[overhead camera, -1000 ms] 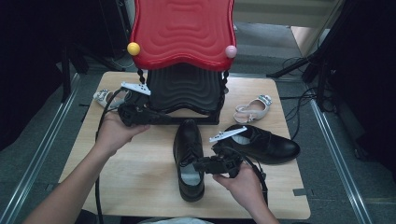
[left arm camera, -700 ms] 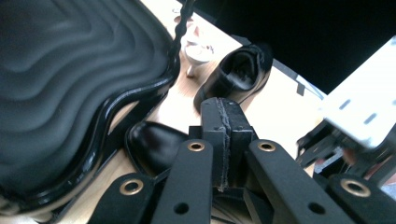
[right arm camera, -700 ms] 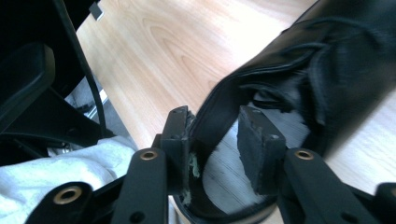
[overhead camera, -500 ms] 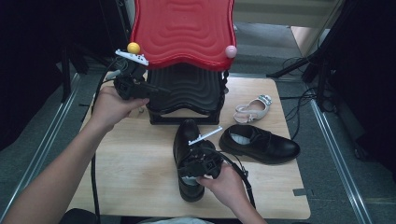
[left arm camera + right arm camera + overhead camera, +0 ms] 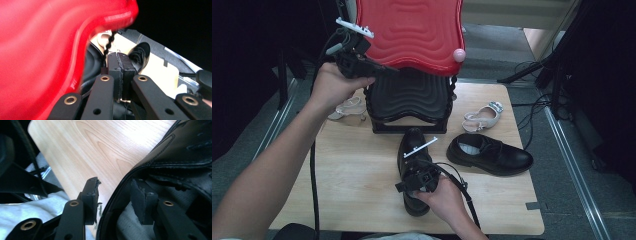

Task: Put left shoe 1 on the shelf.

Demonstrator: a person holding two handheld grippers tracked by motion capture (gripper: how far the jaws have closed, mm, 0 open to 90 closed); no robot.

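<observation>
Black shoe (image 5: 413, 170) sits low in the middle of the high view on the wooden worktop (image 5: 352, 170), toe pointing up the frame toward the rack. Going left to right: upper left, the left gripper (image 5: 379, 67) is up against the edge of the red shelf (image 5: 412, 30), jaws pressed flat together with nothing between them. Bottom centre, the right gripper (image 5: 412, 172) is at the shoe's heel end; its jaws have just been opening and now straddle the heel collar, one pad (image 5: 91, 195) outside, the other inside, a gap showing on the outer side. Second black shoe (image 5: 489, 155) lies off to the right.
</observation>
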